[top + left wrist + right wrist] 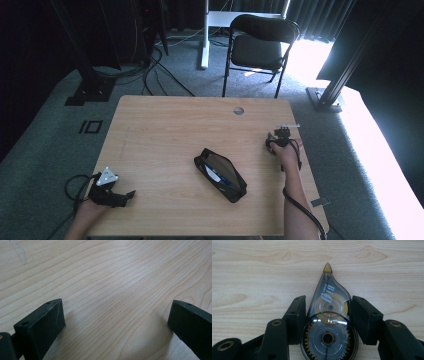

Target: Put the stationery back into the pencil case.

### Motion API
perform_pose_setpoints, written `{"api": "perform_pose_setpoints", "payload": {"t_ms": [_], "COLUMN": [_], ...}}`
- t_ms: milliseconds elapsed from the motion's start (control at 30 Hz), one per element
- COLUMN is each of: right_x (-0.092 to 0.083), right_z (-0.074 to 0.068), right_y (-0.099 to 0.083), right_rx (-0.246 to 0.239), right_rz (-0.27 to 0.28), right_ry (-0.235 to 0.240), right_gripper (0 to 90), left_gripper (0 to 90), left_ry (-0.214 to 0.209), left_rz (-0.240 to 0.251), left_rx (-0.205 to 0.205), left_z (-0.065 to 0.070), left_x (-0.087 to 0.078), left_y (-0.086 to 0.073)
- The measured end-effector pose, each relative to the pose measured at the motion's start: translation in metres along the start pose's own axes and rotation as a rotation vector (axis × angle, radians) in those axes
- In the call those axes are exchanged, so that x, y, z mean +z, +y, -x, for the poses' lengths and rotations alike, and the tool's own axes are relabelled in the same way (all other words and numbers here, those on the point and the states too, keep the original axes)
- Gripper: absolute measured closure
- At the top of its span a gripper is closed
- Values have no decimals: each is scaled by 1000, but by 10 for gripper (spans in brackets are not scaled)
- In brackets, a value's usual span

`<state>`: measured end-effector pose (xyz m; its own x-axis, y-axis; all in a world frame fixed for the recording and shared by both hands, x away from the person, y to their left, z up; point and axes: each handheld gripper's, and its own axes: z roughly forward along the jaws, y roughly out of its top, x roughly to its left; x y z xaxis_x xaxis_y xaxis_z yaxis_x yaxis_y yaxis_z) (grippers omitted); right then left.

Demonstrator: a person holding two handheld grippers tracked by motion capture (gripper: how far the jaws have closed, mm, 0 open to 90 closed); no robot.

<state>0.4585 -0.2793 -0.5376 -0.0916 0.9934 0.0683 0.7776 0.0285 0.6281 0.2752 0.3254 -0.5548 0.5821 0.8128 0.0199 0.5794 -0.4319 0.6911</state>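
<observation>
My right gripper [328,312] straddles the correction tape dispenser [329,322] lying flat on the surface [262,270] at the far right; its pads seem to touch the light, slick, rigid plastic shell. My left gripper [116,320] rests released.

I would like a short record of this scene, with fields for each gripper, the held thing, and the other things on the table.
right gripper: jaws on both sides of the correction tape dispenser, pads against it
correction tape dispenser: flat on the table, tip pointing away from the gripper
left gripper: open, nothing between the jaws, at the near left
pencil case: black, unzipped, mid-table
table: light wood
</observation>
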Motion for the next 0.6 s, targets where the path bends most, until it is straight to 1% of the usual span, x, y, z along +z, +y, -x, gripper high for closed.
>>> {"api": "perform_pose_setpoints", "payload": {"t_ms": [133,200,233,300,367,433,500,600], "right_x": [-1,-4,-6,-8,-9,-10,-13,-19], "right_z": [-2,-3,-3,-6,-6,-7,-9,-13], "right_y": [0,1,1,2,2,2,2,3], "right_rx": [-3,12,6,-2,-10,-7,-8,-23], "right_rz": [-5,0,3,-2,-3,-19,-16,-17], "right_ry": [0,5,0,7,-6,17,28,47], "right_gripper": [480,492,493,494,495,496,496,497], "left_gripper": [12,12,12,12,12,12,12,12], "left_ry": [0,0,0,0,0,0,0,0], "left_rz": [0,0,0,0,0,0,0,0], "left_rx": [0,0,0,0,0,0,0,0], "left_z": [0,0,0,0,0,0,0,0], "left_x": [0,0,0,0,0,0,0,0], "left_y": [0,0,0,0,0,0,0,0]}}
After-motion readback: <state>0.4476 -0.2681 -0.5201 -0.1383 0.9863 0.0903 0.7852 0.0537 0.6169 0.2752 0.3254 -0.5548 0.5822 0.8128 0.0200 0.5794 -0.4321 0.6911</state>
